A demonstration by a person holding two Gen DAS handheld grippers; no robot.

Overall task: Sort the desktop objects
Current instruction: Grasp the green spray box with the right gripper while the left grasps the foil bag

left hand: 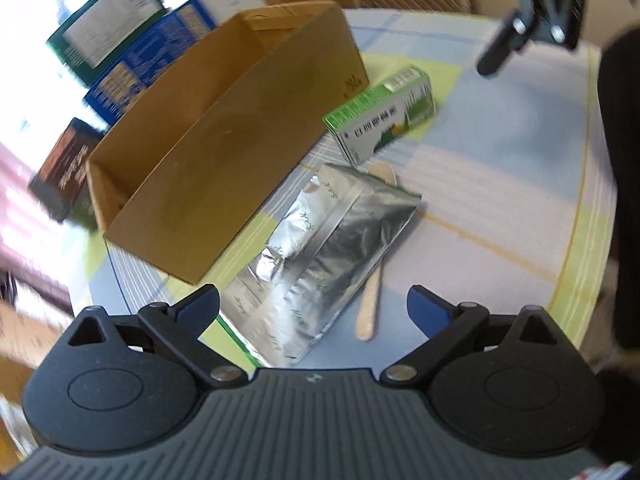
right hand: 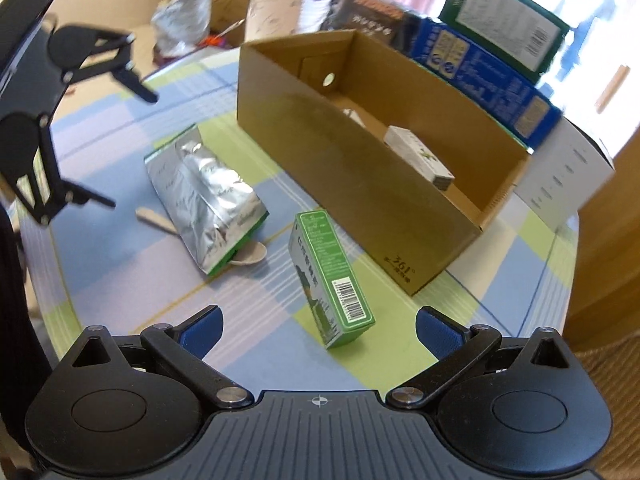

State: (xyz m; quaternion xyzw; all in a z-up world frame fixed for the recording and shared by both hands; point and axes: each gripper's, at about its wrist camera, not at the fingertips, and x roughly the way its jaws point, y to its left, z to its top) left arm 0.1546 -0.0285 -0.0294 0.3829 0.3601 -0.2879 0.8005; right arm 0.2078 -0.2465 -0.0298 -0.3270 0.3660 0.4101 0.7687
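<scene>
Both the left gripper [left hand: 313, 312] and right gripper [right hand: 319, 330] are spread wide, holding nothing. Green-and-white rectangular carton [right hand: 330, 276] and crinkled silver foil pouch [right hand: 208, 196] lie on the checked tablecloth [right hand: 120, 264] beside the brown cardboard box [right hand: 360, 184].

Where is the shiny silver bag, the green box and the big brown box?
silver bag [left hand: 320, 240], left wrist view, middle of its crinkled foil face.
green box [right hand: 334, 276], right wrist view, on its green side panel above the barcode.
brown cardboard box [right hand: 360, 168], right wrist view, on its near outer wall.

table [right hand: 120, 264]: wearing a checked blue-green cloth | window [right hand: 592, 32]: glaring bright beyond its far edge | wooden furniture [right hand: 608, 240]: standing beside it
</scene>
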